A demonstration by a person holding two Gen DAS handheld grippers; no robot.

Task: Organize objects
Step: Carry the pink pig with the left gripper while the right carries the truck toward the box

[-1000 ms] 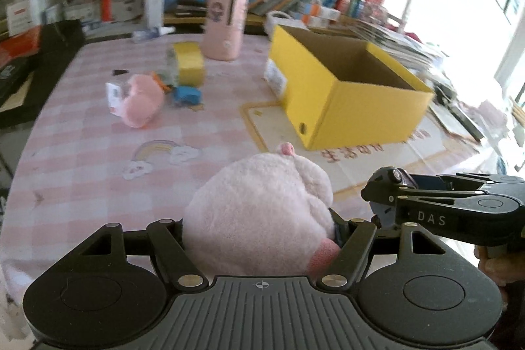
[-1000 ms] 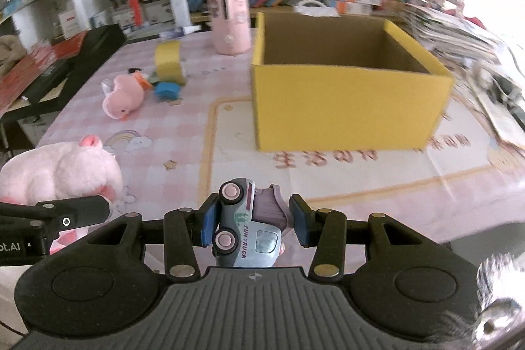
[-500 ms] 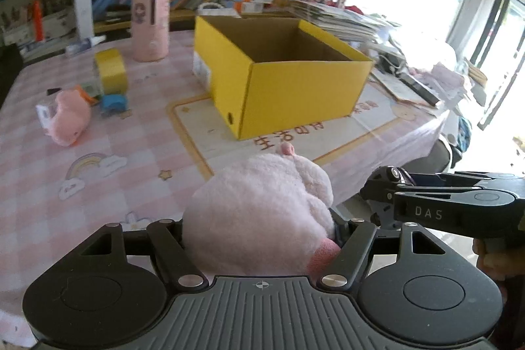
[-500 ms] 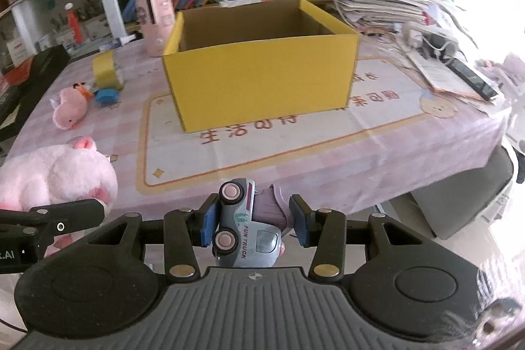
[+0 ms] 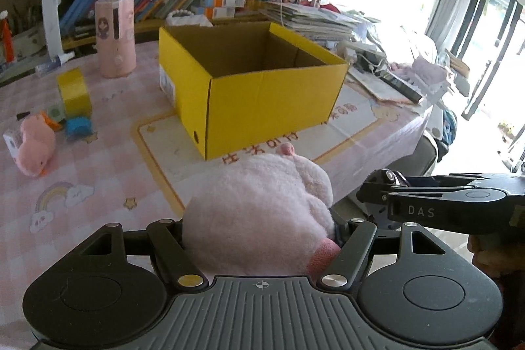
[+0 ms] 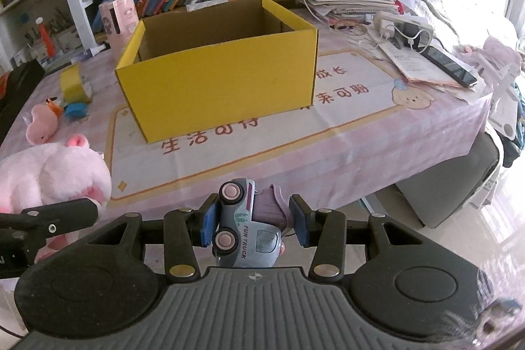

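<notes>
My left gripper (image 5: 259,228) is shut on a big pink plush pig (image 5: 259,212), held above the table's near edge. The pig hides its fingertips. My right gripper (image 6: 254,220) is shut on a grey-blue toy truck (image 6: 246,228) lettered FUN TRUCK, held on its side off the table's front edge. An open yellow cardboard box (image 5: 269,107) stands mid-table, ahead of both grippers; it also shows in the right wrist view (image 6: 223,81), and its inside looks empty. The pig also shows at the left of the right wrist view (image 6: 52,176).
A small pink plush (image 5: 32,146), a blue toy (image 5: 77,125), a yellow tape roll (image 5: 73,92) and a pink cylinder (image 5: 115,36) stand on the left of the table. Papers, a phone (image 6: 448,66) and a power strip lie at the right. Bookshelves stand behind.
Both grippers have swung to the right and back from the table with their toys held. The yellow box now sits more centred in both views and farther away.
</notes>
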